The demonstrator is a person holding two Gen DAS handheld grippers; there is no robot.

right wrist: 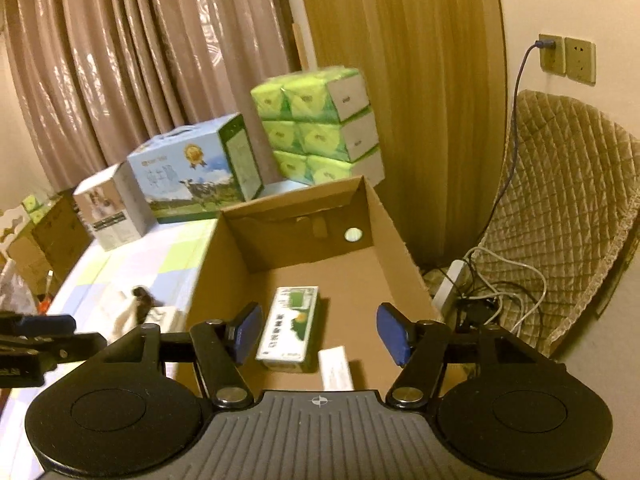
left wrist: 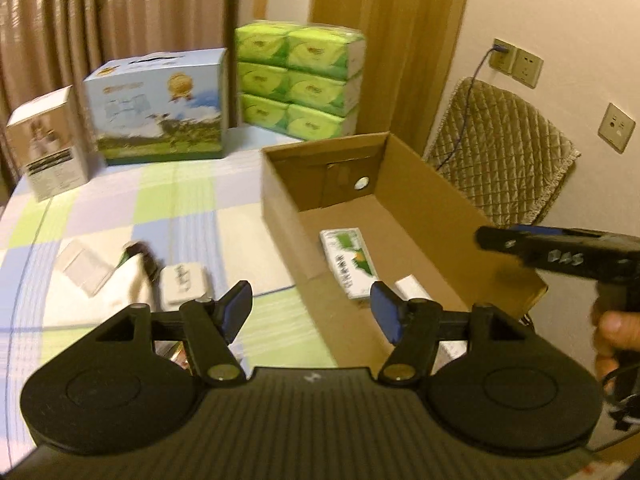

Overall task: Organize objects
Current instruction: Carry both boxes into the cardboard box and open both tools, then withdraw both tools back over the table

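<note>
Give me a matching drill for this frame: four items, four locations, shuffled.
Items:
1. green-and-white carton
2. stack of green tissue packs
3. small white box
4. blue cable

Places:
A. plugged into the wall socket
B. on the checked cloth, left of the cardboard box
C. inside the cardboard box, lying flat
D. behind the cardboard box, by the curtain

Pairs: 1-C, 2-D, 3-B, 4-A
</note>
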